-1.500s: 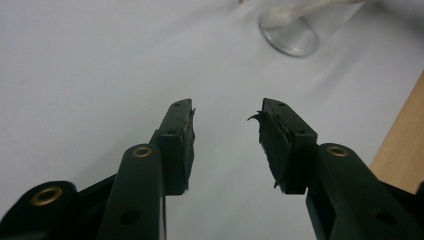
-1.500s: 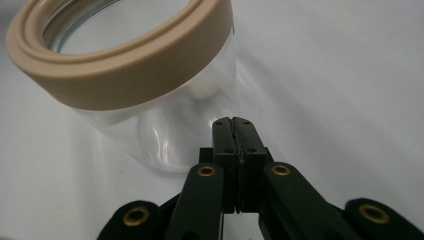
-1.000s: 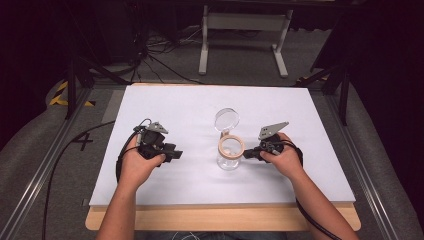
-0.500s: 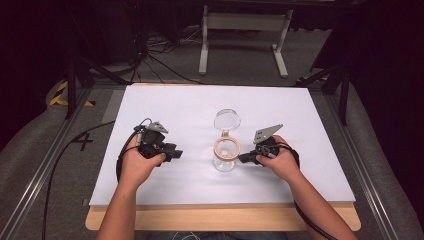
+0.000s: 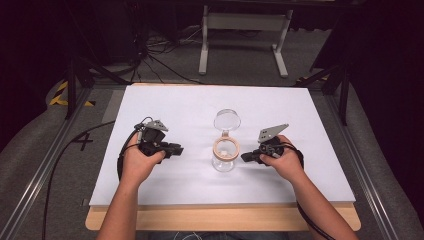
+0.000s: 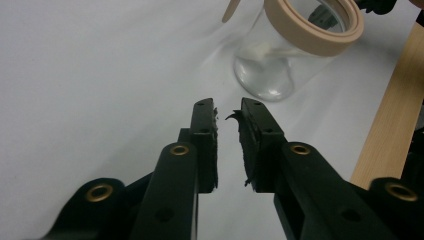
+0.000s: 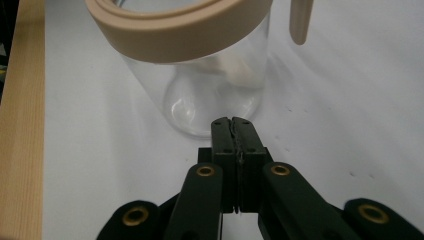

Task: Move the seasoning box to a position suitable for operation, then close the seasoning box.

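Glass jar (image 5: 225, 156) standing upright at centre of the high view, on the white table sheet (image 5: 310, 115), tan ring around its mouth, clear round lid (image 5: 227, 120) swung open and lying just above it in the frame, hinged by a tan tab.

Right gripper (image 5: 248, 157) just right of the jar, jaws shut tight on nothing; in the right gripper view, tips (image 7: 233, 122) close in front of the jar's lower wall (image 7: 200, 100), whether touching cannot be told.

Left gripper (image 5: 178, 149) left of centre, well apart from the jar; jaws have just been closing, now a narrow gap between them, nothing held; in the left gripper view, jar (image 6: 285, 55) at upper right beyond the tips (image 6: 228, 111).

Step in hand, by the look of it: jar open, both grippers empty, getting set to handle the jar or its lid. Next move likely calls for steadying the jar body from one side, with the right jaws opened first, and bringing the left gripper across to the lid. Care needed: smooth glass, easy to tip or slide on the sheet.
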